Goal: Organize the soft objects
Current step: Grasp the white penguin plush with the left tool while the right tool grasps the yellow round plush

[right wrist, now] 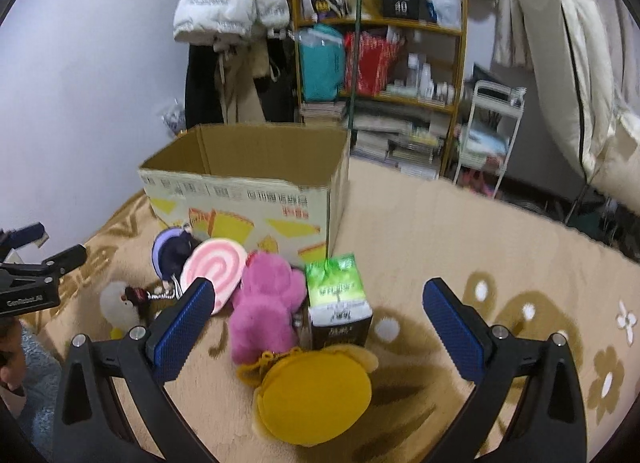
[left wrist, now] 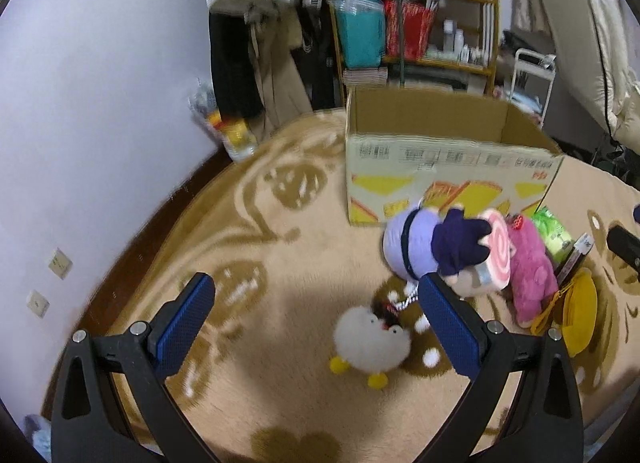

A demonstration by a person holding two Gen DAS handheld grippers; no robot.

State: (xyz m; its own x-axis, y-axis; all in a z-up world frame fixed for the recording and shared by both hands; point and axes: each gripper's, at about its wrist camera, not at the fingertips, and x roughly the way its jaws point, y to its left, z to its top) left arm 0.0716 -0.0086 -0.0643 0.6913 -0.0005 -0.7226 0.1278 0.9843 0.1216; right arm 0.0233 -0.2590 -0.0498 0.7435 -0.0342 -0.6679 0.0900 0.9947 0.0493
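Hovering with nothing in either grip, both grippers sit above a flowered rug point(left wrist: 280, 263) where a cluster of soft toys lies in front of an open box point(left wrist: 448, 167); as far as can be judged, this is the reaching step, before any toy has been picked up. The left gripper point(left wrist: 316, 315) has its jaws spread wide, and the white fluffy toy point(left wrist: 372, 339) with yellow feet lies on the rug between and just ahead of them, apart from both pads. The right gripper point(right wrist: 318, 315) is likewise spread wide and empty, with the yellow plush point(right wrist: 316, 395) on the rug between its jaws and the pink plush point(right wrist: 266, 311) just beyond, touching the yellow one. A purple doll point(left wrist: 424, 247) and a pink-swirl cushion point(left wrist: 498, 251) lie against each other near the box's front wall, and a green packet point(right wrist: 336, 283) stands beside the pink plush. Inside the box only bare cardboard walls show; its floor is hidden, so whether anything is in it cannot be told. The next move probably calls for lowering one gripper until its pads straddle the nearest toy, closing firmly enough to hold the squashy body, then lifting it clear over the box's near rim. The fluffy toy has a small dark charm point(left wrist: 386, 313) touching it, which might come along.
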